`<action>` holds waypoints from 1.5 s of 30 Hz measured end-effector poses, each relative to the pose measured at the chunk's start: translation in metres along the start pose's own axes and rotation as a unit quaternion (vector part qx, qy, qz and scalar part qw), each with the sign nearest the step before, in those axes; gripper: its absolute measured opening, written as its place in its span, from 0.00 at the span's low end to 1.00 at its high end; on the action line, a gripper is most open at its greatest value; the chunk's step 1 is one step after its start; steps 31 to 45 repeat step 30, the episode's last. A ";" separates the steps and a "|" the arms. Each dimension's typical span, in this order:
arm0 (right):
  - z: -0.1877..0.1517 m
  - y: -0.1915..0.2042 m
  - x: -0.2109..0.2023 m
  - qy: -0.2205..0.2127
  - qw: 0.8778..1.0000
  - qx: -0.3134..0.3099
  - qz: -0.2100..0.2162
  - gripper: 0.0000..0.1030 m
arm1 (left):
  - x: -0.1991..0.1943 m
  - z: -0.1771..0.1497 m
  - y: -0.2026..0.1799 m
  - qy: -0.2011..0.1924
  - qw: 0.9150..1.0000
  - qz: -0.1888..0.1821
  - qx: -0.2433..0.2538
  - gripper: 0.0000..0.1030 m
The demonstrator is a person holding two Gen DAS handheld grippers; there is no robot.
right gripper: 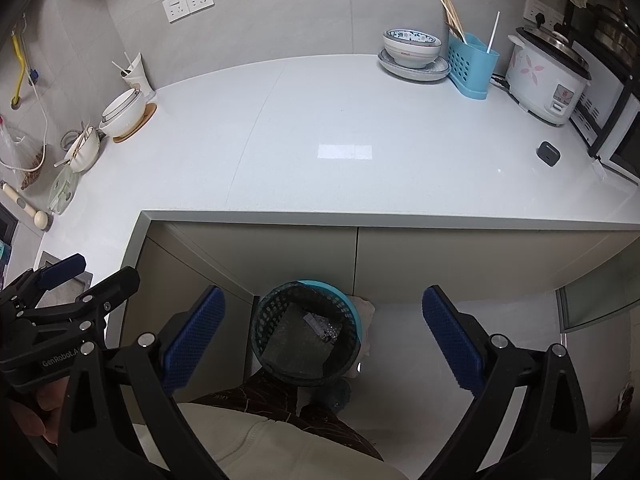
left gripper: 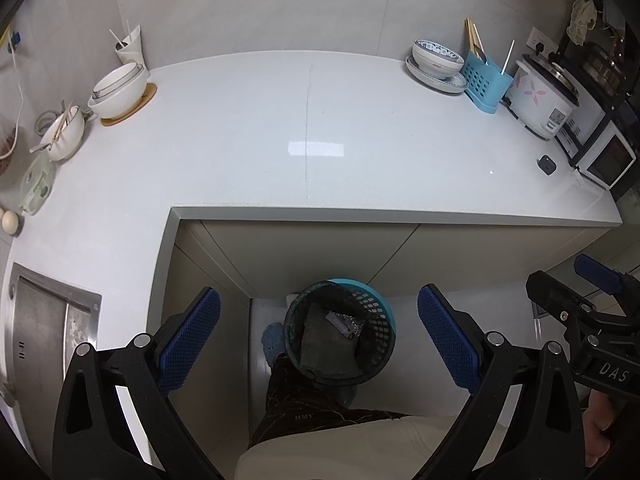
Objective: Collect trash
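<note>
— Blue-padded and spread wide, both our claws hang empty: the left claw [left gripper: 318,336] and the right claw [right gripper: 324,338] each frame the waste basket [left gripper: 340,332] on the floor below us, gripping nothing.

— Where is the trash, then?

— Some lies inside the basket, on its dark liner: a crumpled foil-like scrap [left gripper: 346,322]. We judge that a drop is done and we stand between pickups.

— And beyond the basket?

— Past the cabinet fronts, the pale counter [left gripper: 280,132] is bare across its middle. Along its edges we see bowls [left gripper: 118,88], a paper cup [left gripper: 130,48] with sticks at far left, a blue utensil holder [left gripper: 486,80] and a rice cooker [left gripper: 540,100] at far right.

— So next?

— We think we must scan for leftover litter; the cup may count, though we cannot tell.
</note>
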State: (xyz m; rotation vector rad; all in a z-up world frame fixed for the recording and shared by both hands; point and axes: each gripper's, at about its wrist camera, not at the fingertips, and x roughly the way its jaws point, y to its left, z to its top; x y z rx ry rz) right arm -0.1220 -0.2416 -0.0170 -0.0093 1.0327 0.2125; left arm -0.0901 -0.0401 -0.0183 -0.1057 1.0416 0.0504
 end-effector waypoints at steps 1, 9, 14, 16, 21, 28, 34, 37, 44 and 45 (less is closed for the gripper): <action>0.000 0.000 0.000 0.000 1.000 0.001 0.000 0.92 | 0.000 0.000 0.000 0.000 1.000 0.000 0.000 0.94; 0.000 0.002 -0.001 0.000 1.000 -0.002 0.002 0.92 | -0.001 0.000 0.001 -0.003 1.000 0.009 -0.004 0.94; 0.001 0.004 -0.001 0.000 1.000 -0.005 0.005 0.92 | -0.001 0.001 0.002 -0.002 1.000 0.012 -0.005 0.94; 0.001 0.003 -0.001 -0.001 1.000 -0.005 0.005 0.92 | -0.002 0.001 0.003 -0.002 1.000 0.010 -0.006 0.94; 0.001 0.003 -0.001 -0.002 1.000 -0.006 0.006 0.92 | -0.003 0.001 0.004 -0.004 1.000 0.008 -0.008 0.94; 0.002 0.004 -0.002 -0.003 1.000 -0.005 0.008 0.92 | -0.001 0.000 0.001 0.001 1.000 0.003 -0.007 0.94; 0.003 0.004 -0.002 -0.003 1.000 -0.005 0.008 0.92 | -0.001 0.000 0.001 0.000 1.000 0.004 -0.007 0.94; 0.003 0.004 -0.002 -0.003 1.000 -0.005 0.008 0.92 | -0.001 0.000 0.001 0.000 1.000 0.004 -0.007 0.94; 0.003 0.004 -0.002 -0.003 1.000 -0.005 0.008 0.92 | -0.001 0.000 0.001 0.000 1.000 0.004 -0.007 0.94; 0.003 0.004 -0.002 -0.003 1.000 -0.005 0.008 0.92 | -0.001 0.000 0.001 0.000 1.000 0.004 -0.007 0.94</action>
